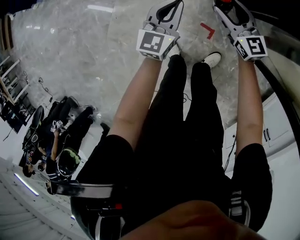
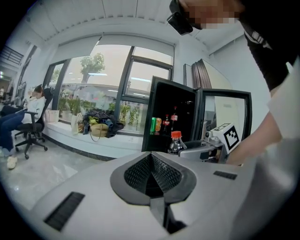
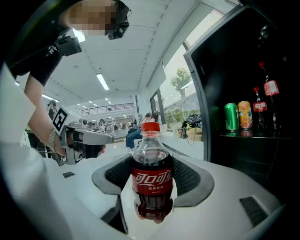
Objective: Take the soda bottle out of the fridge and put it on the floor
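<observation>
A cola soda bottle [image 3: 152, 180] with a red cap and red label stands upright between the pads of my right gripper [image 3: 152, 187], which is shut on its body. The left gripper view shows the same bottle [image 2: 176, 143] in front of the open black fridge [image 2: 161, 98]. My left gripper [image 2: 151, 176] is shut with nothing in it, and it hovers to the left of the bottle as the left gripper [image 3: 86, 139] in the right gripper view. From the head, both grippers [image 1: 166, 16] [image 1: 232, 14] are held out over the marble floor [image 1: 93, 51].
On a fridge shelf stand a green can [image 3: 230, 117], an orange can [image 3: 244, 115] and further cola bottles [image 3: 260, 112]. The fridge door [image 2: 225, 112] hangs open. Bags [image 2: 99, 125] lie on the window ledge, and a person sits on an office chair [image 2: 33, 129]. A red tape mark [image 1: 207, 30] is on the floor.
</observation>
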`<state>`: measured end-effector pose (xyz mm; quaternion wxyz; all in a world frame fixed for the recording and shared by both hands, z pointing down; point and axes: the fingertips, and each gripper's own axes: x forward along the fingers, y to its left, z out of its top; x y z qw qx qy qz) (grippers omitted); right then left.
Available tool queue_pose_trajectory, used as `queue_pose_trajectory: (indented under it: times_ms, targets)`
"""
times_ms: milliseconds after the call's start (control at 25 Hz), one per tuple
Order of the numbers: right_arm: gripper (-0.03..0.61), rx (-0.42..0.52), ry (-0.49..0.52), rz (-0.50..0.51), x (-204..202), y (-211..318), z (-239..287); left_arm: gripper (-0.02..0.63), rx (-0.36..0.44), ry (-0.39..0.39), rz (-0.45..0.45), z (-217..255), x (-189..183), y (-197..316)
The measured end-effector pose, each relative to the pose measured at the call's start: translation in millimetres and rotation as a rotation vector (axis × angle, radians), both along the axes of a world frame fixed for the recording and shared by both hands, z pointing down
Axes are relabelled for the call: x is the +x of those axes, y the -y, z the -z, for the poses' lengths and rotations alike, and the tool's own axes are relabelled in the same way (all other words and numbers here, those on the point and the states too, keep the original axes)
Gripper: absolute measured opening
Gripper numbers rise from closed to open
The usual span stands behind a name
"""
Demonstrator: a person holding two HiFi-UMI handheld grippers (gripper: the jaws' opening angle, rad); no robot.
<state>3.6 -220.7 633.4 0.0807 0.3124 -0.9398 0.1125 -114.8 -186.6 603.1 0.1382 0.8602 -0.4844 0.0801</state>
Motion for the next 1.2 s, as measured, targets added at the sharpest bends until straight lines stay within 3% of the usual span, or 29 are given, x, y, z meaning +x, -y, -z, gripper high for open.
queue_pose_trajectory:
  times_ms: [320,760,1200]
  targets:
    - [0.282,-0.027,-0.041,0.070,-27.8,29.0,-95.7,0.002,-0.024,0.007,-0.077,-93.7,-7.2,14.1]
    - [0.282,-0.186,-0.088,0.077,-44.1,-2.0,-304.0,0.002,-0.134,0.035,-0.072,-279.8,-15.3,20.2]
    - [0.282,-0.241,-0.140,0.155,-60.5,-21.4,-474.7,0.002,-0.196,0.057,-0.178,-422.9,17.1,16.4]
